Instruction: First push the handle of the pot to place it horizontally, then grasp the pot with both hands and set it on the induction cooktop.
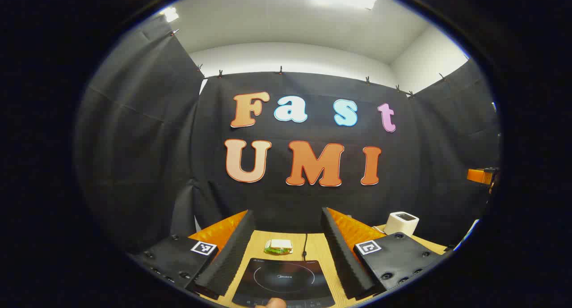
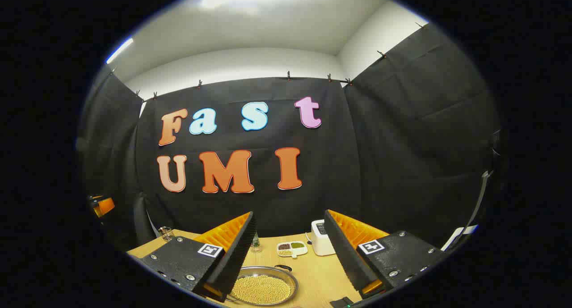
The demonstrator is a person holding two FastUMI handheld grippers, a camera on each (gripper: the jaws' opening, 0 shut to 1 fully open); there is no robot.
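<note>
Both tongs stand released, fingers spread wide and gripping nothing. Left tongs (image 1: 286, 259) hang above the worktop (image 1: 318, 247) with the black cooktop (image 1: 284, 282) framed between their foam-faced fingers (image 1: 229, 259); a pale fingertip (of a person, as far as can be told) (image 1: 271, 303) shows at the lower edge, just at the cooktop's near rim. Beyond the cooktop lies a sandwich (image 1: 278, 246), and a black cord (image 1: 305, 244) runs from the cooktop's far edge toward the wall. A white toaster (image 1: 401, 222) sits farther right, past the right finger.

Right tongs (image 2: 288, 254) are likewise parted over the worktop (image 2: 319, 272). Between their fingers, nearer the left one, rests the pot (image 2: 263, 288), a shallow metal pan of yellow beans, with its dark handle (image 2: 283, 267) lying at the far rim. Past it stand a small divided dish (image 2: 292, 249) of grains and the toaster (image 2: 322, 243), side by side. A glass (image 2: 166, 232) stands at the worktop's far left. An orange-and-black object, perhaps the other gripper (image 2: 102, 205), shows at the left edge.
</note>
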